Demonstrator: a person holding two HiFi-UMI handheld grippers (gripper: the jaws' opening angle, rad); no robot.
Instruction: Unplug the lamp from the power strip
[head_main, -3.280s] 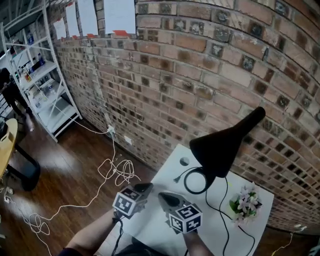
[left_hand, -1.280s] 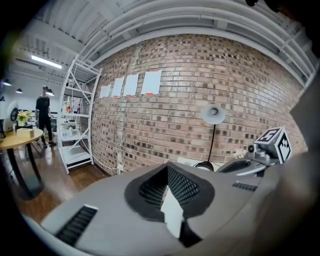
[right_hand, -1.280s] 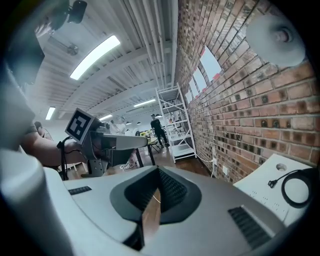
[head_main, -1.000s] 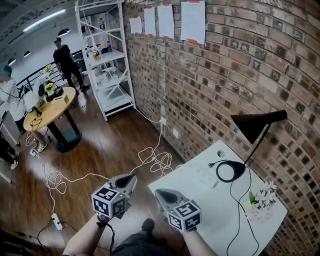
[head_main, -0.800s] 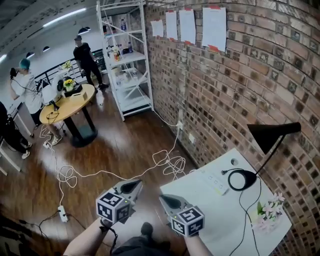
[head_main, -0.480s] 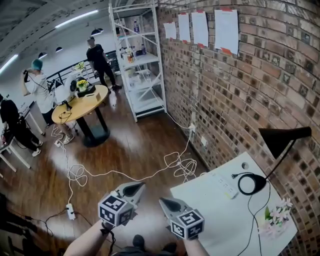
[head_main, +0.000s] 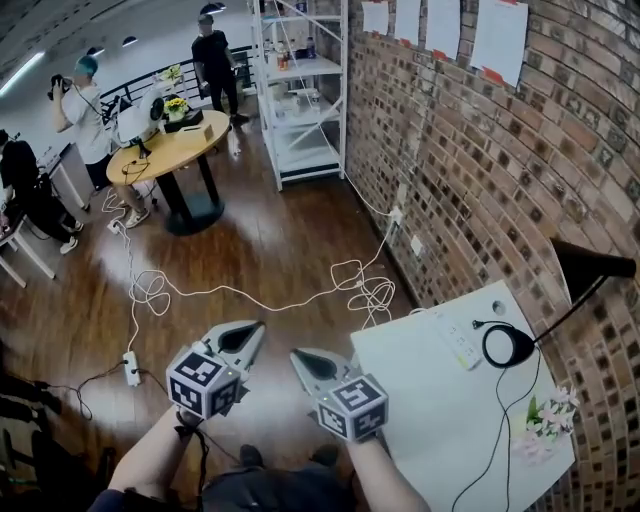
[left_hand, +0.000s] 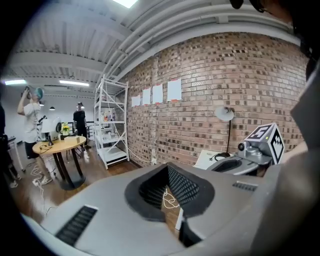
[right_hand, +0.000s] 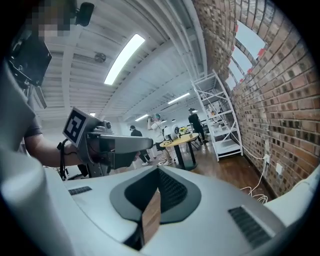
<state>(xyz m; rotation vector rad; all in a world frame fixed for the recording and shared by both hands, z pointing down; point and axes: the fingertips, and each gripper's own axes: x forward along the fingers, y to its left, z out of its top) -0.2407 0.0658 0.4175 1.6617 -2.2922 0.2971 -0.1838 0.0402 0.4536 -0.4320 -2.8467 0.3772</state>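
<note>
The white table (head_main: 420, 400) stands at the right against the brick wall. On it lie a white power strip (head_main: 455, 340) and the black lamp (head_main: 508, 345), with its round base by the strip and its shade (head_main: 595, 265) above. A black plug (head_main: 478, 324) lies on the table beside the strip. Both grippers hang over the wooden floor, left of the table and apart from it. My left gripper (head_main: 245, 335) (left_hand: 167, 192) is shut and empty. My right gripper (head_main: 300, 358) (right_hand: 155, 195) looks shut too, with nothing in it.
White cables (head_main: 350, 290) loop over the floor by the wall socket. A second power strip (head_main: 130, 368) lies on the floor at the left. Farther off are a round wooden table (head_main: 165, 140), a white shelf unit (head_main: 300, 90) and several people. Pink flowers (head_main: 545, 415) sit on the white table.
Both grippers have moved left, away from the white table, still shut and empty. The head view has swung round, so the table and lamp now sit at the right edge.
</note>
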